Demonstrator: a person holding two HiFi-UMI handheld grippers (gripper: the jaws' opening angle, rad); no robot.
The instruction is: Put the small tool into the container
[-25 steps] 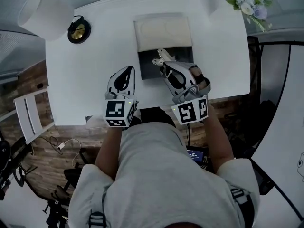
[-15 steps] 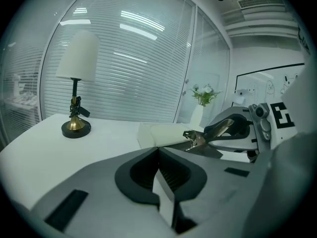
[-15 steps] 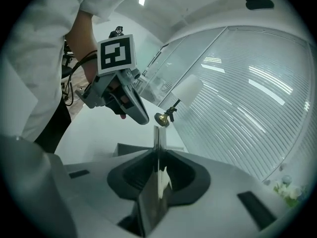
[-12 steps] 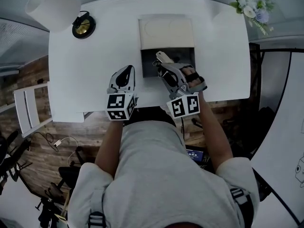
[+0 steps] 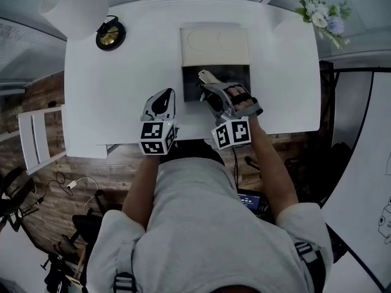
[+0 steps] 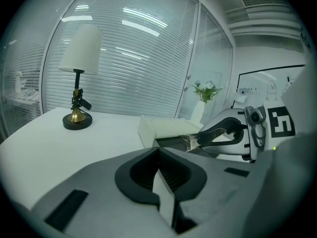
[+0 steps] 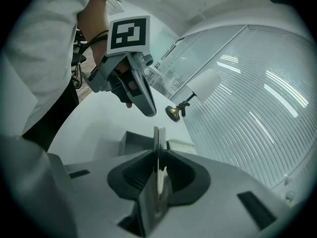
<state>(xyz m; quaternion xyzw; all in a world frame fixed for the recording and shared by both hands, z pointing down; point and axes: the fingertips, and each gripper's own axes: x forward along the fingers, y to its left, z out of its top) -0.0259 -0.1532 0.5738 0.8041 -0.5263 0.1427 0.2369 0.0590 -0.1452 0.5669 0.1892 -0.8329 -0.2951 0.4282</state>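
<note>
Left of the container [image 5: 239, 78], the left gripper [image 5: 165, 95] rests with jaws together on nothing.
Over the container's left side, the right gripper [image 5: 206, 84] is clamped on the small tool [image 7: 159, 142], a thin metal piece. Best lower it well inside the walls, level it, then part the jaws gently so it cannot bounce out.
</note>
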